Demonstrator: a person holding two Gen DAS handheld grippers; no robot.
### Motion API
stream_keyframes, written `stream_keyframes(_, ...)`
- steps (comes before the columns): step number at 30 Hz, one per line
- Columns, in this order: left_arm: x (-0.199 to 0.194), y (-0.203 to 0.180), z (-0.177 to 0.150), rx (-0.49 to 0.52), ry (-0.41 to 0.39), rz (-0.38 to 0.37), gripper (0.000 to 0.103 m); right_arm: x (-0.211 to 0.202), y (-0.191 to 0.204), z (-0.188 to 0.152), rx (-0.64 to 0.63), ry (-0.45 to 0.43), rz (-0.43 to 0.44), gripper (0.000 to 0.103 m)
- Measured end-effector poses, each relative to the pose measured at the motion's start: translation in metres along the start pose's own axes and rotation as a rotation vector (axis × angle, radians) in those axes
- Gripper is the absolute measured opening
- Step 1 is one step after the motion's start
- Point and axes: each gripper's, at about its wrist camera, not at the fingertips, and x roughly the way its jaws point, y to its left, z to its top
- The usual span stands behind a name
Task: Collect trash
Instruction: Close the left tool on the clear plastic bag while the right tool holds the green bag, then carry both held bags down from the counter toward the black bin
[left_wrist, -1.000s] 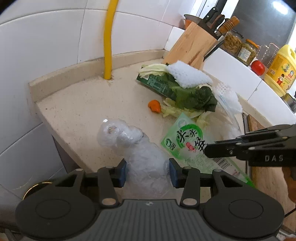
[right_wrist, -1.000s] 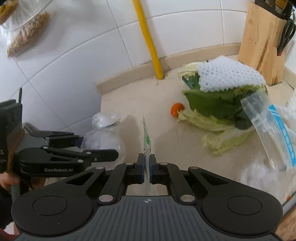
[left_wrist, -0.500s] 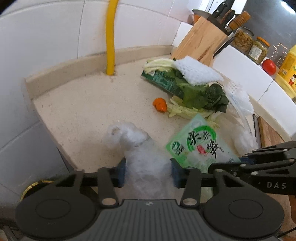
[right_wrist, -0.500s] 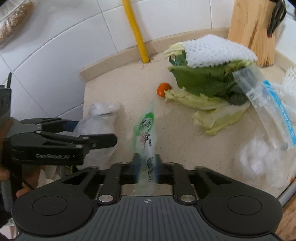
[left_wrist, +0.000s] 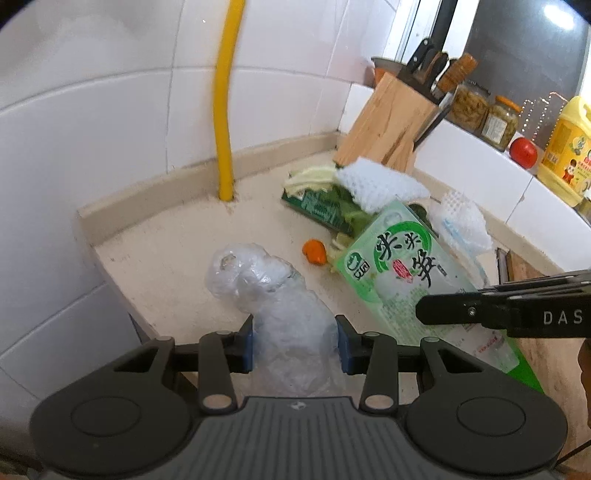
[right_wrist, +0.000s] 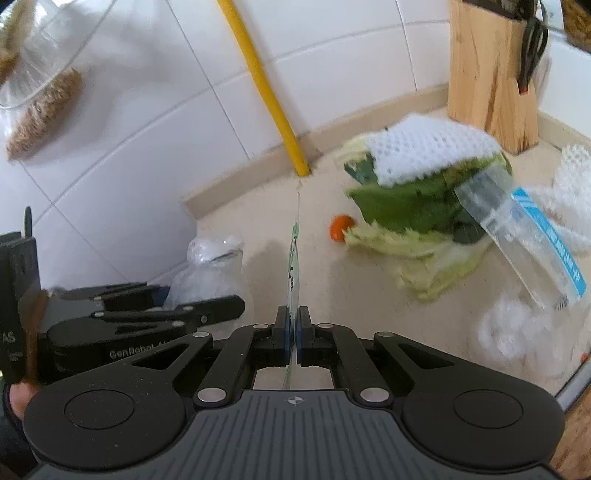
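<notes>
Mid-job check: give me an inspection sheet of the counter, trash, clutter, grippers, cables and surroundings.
Surface: beige speckled counter, crumbs only.
Job's things: crumpled clear plastic bag; green wrapper; vegetable scraps; white foam net; orange piece.
Clutter: knife block, jars, tomato, oil bottle.
Grippers: left gripper shut on the bag; right gripper shut on the wrapper.
Cables: nothing seen.
Surroundings: white tiled wall, yellow pipe.
</notes>
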Motion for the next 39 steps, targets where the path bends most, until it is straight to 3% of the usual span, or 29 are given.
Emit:
stream_keyframes(20, -0.053, 0.024, -0.009, -0.029, -0.099, 0.104, 0.035, 0.008, 0.058, 0.003, -0.104, -0.059, 0.080, 0.004)
stream_keyframes(39, -0.108, 0.074, -0.033, -0.131, -0.171, 0.280, 0.035, 0.041, 0.132, 0.010, -0.250, 0.004, 0.219, 0.004)
